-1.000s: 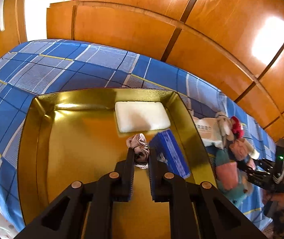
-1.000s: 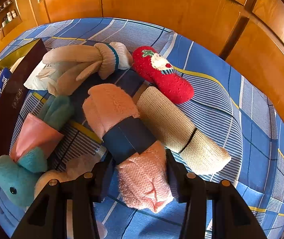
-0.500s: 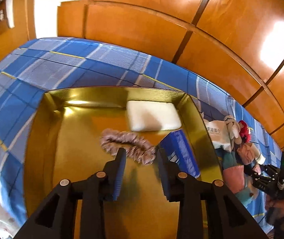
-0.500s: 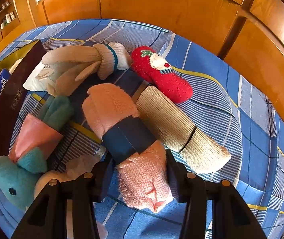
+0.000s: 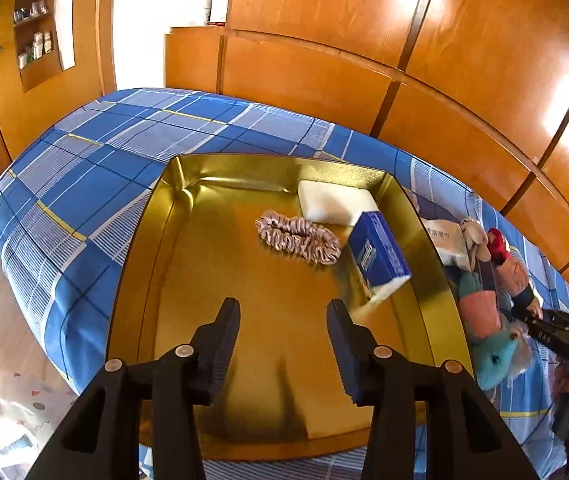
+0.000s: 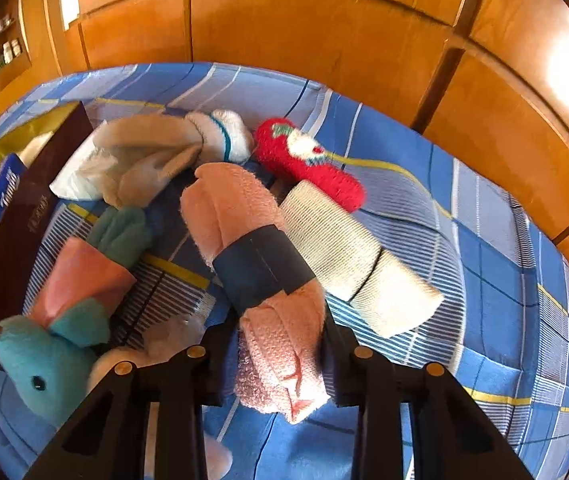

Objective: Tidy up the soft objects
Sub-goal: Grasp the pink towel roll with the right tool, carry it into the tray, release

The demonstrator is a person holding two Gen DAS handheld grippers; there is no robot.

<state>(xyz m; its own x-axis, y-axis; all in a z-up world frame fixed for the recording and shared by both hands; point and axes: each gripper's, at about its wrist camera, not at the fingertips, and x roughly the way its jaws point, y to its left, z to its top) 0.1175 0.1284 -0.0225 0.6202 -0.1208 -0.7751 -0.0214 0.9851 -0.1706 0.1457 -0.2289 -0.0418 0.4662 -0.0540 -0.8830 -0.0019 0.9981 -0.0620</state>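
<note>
The left gripper (image 5: 283, 312), matte black with ribbed pads, has just been opening and hangs spread with nothing between its jaws, over the glossy gold floor of a shallow rectangular tray (image 5: 142, 240). Ahead of it in the tray lies a ruffled, satiny pink scrunchie (image 5: 298, 237), then a flat white foam-like pad (image 5: 334, 203) at the far wall, and a blue tissue pack (image 5: 380, 254) leaning on the right wall.

The right gripper (image 6: 282, 350) has just been closing and its jaws press the sides of a fuzzy pink rolled towel (image 6: 260, 280) bound by a dark paper band. Touching that roll on the right lies a ribbed cream rolled cloth (image 6: 358, 256); beyond sit a fluffy red sock (image 6: 308, 164) and knotted beige socks (image 6: 156, 152). To the left rests a teal plush toy (image 6: 44, 364) on the blue plaid bedsheet (image 6: 504, 280).
</note>
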